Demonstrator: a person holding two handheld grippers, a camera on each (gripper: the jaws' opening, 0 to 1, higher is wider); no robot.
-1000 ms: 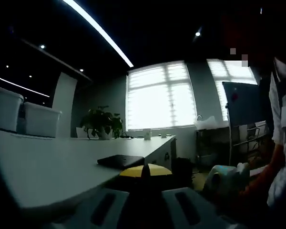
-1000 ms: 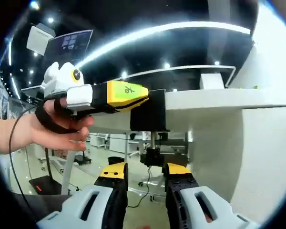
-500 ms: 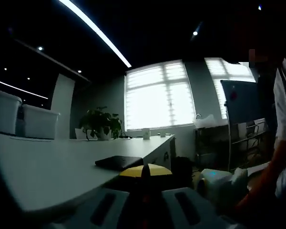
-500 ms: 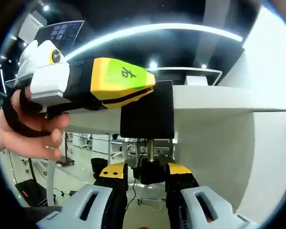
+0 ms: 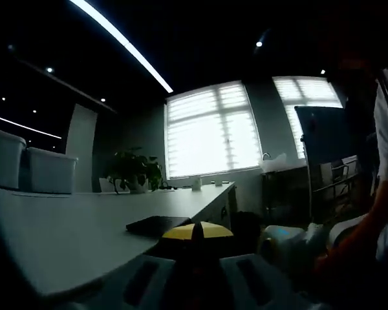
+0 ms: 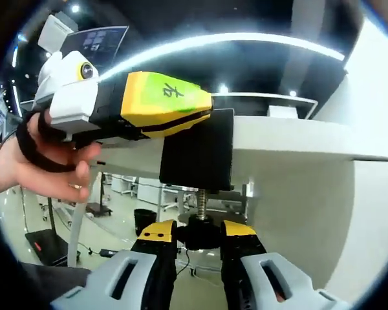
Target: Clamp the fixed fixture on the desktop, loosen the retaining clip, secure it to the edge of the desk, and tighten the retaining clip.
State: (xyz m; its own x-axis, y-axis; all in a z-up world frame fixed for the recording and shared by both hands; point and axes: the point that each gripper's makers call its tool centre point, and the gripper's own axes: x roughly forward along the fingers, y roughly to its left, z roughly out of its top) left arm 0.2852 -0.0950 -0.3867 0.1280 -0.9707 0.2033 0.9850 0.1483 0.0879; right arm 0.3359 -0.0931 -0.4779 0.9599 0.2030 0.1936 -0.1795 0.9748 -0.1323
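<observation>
A black clamp fixture sits over the edge of the white desk. My left gripper, yellow with a white body, is shut on its upper part, and a hand holds that gripper. Below the fixture a threaded screw ends in a black knob. My right gripper comes from below with its yellow-tipped jaws pressed on both sides of that knob. In the left gripper view, the left gripper has its jaws together, and the fixture's flat top lies on the desk.
White bins and a potted plant stand along the far side of the desk. A whiteboard and a person's orange sleeve are at the right. The right gripper's white body shows low beside the desk edge.
My right gripper has moved up and closer under the desk, so the knob now sits between its jaw tips. The left gripper keeps its hold on the fixture at the desk edge.
</observation>
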